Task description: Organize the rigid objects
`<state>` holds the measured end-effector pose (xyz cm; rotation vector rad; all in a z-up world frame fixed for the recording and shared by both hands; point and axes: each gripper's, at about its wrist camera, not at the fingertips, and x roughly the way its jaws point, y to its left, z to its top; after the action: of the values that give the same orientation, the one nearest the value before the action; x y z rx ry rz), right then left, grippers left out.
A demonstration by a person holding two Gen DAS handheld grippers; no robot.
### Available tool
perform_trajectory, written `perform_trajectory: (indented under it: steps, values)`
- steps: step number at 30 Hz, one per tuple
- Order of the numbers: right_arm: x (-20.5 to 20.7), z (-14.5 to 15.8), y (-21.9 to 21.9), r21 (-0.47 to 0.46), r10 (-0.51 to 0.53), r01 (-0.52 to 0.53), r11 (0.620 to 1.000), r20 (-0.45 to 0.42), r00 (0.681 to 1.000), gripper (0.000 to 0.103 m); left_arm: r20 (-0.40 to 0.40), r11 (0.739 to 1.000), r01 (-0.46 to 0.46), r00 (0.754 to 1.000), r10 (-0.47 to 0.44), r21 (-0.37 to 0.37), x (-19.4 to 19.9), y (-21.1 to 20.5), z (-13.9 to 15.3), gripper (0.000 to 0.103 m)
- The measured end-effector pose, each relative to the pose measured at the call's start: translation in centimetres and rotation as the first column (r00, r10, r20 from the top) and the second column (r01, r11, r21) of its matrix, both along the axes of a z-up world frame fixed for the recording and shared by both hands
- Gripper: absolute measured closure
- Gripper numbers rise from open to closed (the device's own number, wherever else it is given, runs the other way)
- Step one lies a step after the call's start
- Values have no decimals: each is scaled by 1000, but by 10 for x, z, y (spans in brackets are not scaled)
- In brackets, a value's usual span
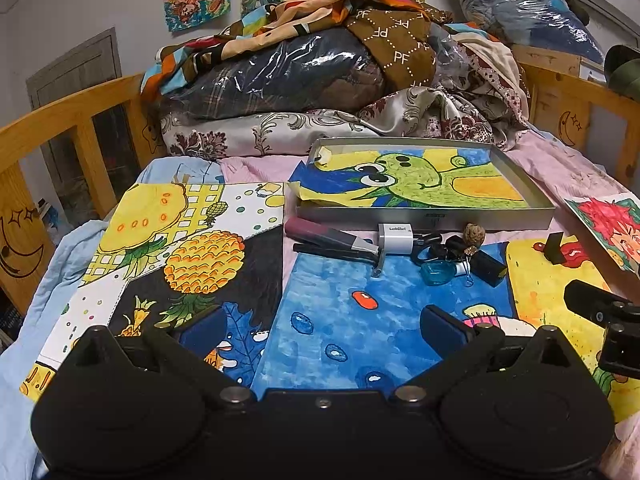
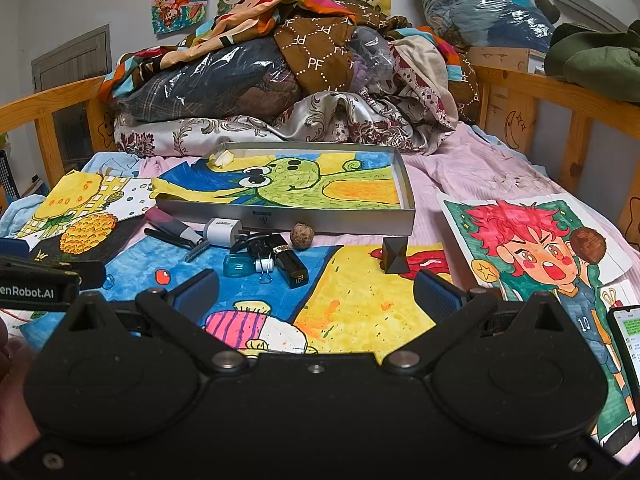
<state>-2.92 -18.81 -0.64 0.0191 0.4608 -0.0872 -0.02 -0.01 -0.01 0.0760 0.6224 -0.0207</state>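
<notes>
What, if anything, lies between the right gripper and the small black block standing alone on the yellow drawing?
Nothing visible. The right gripper is open, and only flat painted paper lies between its fingers and the black block. The cluttered pile with the white charger sits off to the left, apart from the block, in front of the metal tray.

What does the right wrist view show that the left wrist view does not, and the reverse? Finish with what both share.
Only the right wrist view shows the phone screen at its right edge and the whole red-haired boy drawing; the left wrist view cuts that drawing off. Only the left wrist view shows the pineapple drawing in full, large on its left side. Both show the grey tray, the white charger, the walnut and the small black block lying outside the tray. Both open tools are empty: left tool, right tool.
</notes>
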Motion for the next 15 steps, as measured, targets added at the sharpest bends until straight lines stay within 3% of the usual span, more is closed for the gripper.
perform_trajectory:
  steps: [15]
  values:
    - [1, 0, 1, 1, 2, -2, 1000, 2, 1000, 0, 3, 1000, -4, 1000, 4, 3, -1, 0, 0, 1]
